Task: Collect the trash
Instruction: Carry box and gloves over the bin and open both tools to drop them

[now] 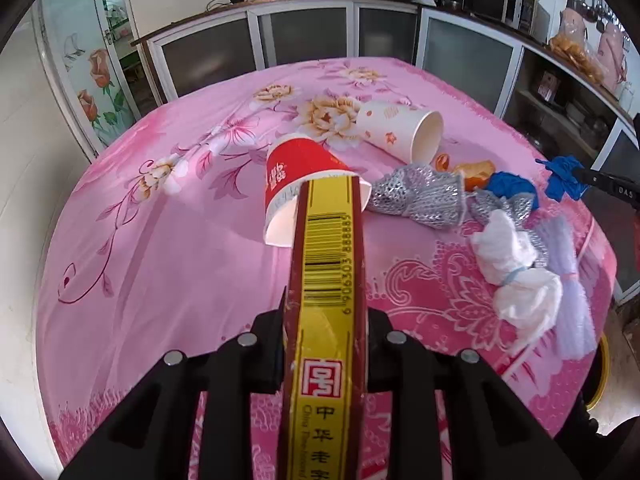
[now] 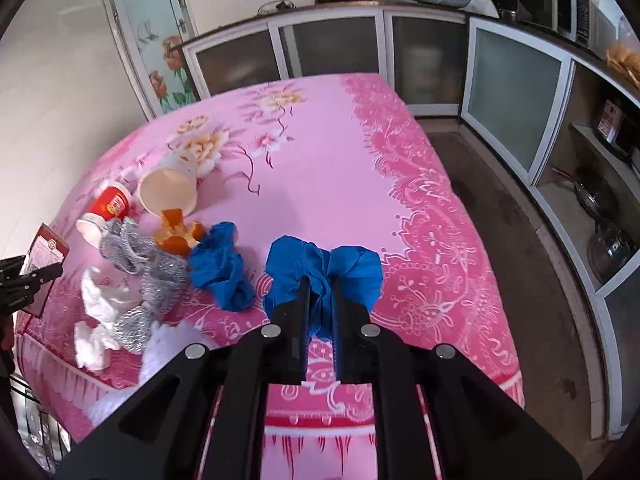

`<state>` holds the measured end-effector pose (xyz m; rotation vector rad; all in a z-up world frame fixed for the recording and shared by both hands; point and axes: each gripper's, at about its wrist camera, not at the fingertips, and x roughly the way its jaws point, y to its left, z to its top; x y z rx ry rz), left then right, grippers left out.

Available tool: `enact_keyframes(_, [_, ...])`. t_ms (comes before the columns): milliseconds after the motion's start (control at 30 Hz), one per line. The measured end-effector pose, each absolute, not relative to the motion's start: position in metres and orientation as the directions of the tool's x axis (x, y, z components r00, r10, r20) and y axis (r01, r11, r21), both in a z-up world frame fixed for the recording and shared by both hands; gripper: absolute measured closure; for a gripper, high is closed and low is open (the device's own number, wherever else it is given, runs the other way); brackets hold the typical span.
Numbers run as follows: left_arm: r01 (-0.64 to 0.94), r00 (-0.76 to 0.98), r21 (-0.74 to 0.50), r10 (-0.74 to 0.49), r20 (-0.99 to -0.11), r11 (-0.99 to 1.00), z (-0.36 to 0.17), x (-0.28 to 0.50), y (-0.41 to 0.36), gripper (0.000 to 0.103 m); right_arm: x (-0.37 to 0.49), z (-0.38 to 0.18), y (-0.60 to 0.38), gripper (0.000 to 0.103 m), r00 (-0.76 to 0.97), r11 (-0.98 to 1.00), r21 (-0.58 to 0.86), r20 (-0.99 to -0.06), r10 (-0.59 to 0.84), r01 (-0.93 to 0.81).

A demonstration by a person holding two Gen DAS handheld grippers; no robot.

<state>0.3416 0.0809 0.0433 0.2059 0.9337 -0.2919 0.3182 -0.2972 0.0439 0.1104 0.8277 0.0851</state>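
Both grippers tilt down over the pink cloth (image 2: pixel 340 128) — the left gripper (image 1: pixel 324 316) clamps a boxed carton (image 1: pixel 326 264), the right gripper (image 2: pixel 320 300) pinches a blue wad (image 2: pixel 292 264).

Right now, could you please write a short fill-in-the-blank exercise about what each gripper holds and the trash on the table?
1. The left gripper is shut on a long ____ with a barcode.
2. The right gripper holds a crumpled glove of ____ colour.
3. The red paper cup lies on its ____, not upright.
4. The tablecloth is mainly ____.

Missing words: box; blue; side; pink
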Motion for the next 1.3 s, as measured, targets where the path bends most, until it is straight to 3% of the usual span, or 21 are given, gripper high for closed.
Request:
enact_keyframes(500, [0.478,0.575,-0.010,-0.322,-0.752,0.878,0.080,0.279,0.021,0.078,0.209,0.082,-0.338,0.095,0.734,0.988,0.134,-0.678,0.039,0.071])
enact_keyframes(933, [0.732,0.432,-0.054,-0.524,-0.735,0.679,0.081,0.222,-0.116,0.078,0.105,0.088,-0.397,0.095,0.749,0.963,0.144,-0.658,-0.077,0.226])
enact_keyframes(1300, [0.877,0.267,-0.078,-0.615,-0.742,0.475,0.068,0.170,-0.239,0.078,0.011,0.064,-0.464,0.095,0.703,0.901,0.155,-0.683,-0.199,0.406])
